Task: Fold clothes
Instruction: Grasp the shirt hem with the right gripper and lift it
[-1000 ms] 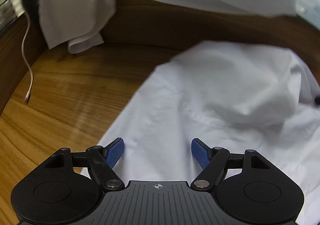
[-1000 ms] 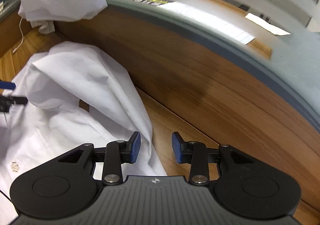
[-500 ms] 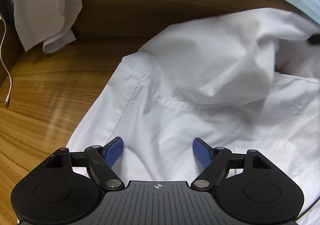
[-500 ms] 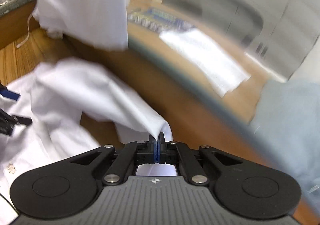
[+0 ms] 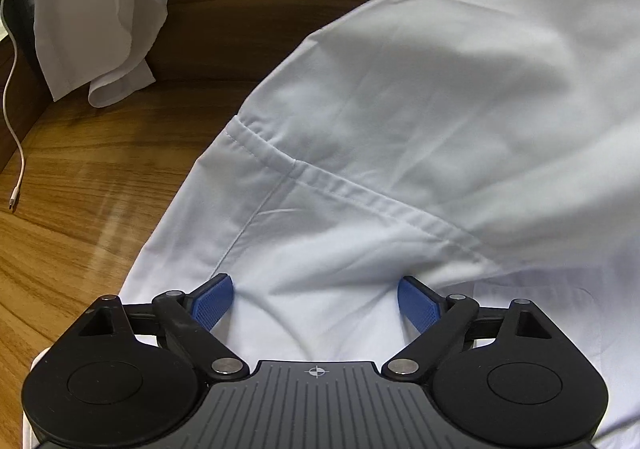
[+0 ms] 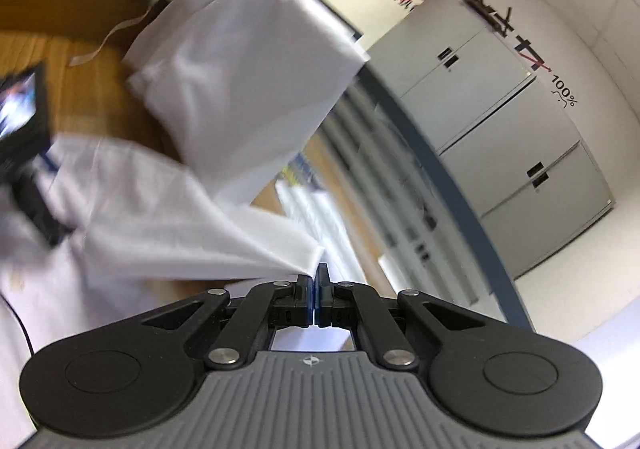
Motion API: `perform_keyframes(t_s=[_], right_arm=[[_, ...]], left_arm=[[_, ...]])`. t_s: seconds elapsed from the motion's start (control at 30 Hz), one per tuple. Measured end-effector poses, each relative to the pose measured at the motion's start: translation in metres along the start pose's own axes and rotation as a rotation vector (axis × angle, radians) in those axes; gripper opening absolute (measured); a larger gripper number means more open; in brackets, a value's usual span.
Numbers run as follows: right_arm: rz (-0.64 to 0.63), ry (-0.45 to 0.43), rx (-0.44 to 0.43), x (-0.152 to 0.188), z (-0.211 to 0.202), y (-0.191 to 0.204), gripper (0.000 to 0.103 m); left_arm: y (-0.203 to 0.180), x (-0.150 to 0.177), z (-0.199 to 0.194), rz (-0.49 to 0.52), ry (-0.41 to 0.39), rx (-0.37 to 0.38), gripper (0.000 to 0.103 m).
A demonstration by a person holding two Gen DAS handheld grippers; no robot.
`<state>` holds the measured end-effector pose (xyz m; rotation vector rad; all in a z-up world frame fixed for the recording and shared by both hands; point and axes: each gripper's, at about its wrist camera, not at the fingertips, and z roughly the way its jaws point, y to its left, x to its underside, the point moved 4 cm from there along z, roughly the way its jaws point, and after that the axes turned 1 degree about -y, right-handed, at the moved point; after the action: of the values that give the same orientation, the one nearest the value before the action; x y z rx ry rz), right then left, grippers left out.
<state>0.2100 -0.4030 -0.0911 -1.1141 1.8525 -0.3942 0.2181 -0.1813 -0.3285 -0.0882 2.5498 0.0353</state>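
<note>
The right gripper's (image 6: 316, 281) fingers are pressed together on a corner of the white shirt (image 5: 420, 129); a second ago they stood apart over bare wood beside the cloth, half a second ago they had just closed on it. Since then this view has swung from the table up to grey cabinets (image 6: 500, 137) and a wall, and the cloth now runs taut from the pinch at lower centre toward the left of the frame, so the sleeve end is lifted clear. Motion blur covers most of that view.

The left gripper's (image 5: 314, 303) fingers (image 5: 210, 299) are spread wide and opening further, with shirt fabric lying under and between them, but the pads do not press on it. In the left view the shirt fills the right and centre, its shoulder seam crossing mid-frame; it has grown larger than a second ago, and the raised sleeve now billows across the upper right. The wooden table (image 5: 80, 189) shows at left, with a white cable (image 5: 12, 109) at the left edge and a second white garment (image 5: 100, 29) hanging at upper left.

My reading: the sleeve fold has begun, with the right side carrying the sleeve. The left looks ready to take or pin the body near the armpit seam. A thin pinched corner could slip.
</note>
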Motion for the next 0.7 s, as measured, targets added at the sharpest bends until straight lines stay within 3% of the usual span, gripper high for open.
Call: perform_keyframes(t_s=[0.2, 0.33, 0.53, 0.7], right_arm=[[0.106, 0.144, -0.113, 0.064, -0.026, 0.044, 0.002], [0.244, 0.216, -0.231, 0.095, -0.032, 0.080, 0.010], [0.493, 0.238, -0.294, 0.127, -0.053, 0.077, 0.028], [0.696, 0.230, -0.310, 0.155, -0.071, 0.052, 0.029]], left_arm=[[-0.002, 0.002, -0.001, -0.005, 0.003, 0.003, 0.090], [0.006, 0.004, -0.008, -0.073, 0.003, 0.048, 0.088], [0.035, 0.011, -0.046, -0.314, -0.033, 0.183, 0.088], [0.060, 0.018, -0.070, -0.609, -0.051, 0.282, 0.088]])
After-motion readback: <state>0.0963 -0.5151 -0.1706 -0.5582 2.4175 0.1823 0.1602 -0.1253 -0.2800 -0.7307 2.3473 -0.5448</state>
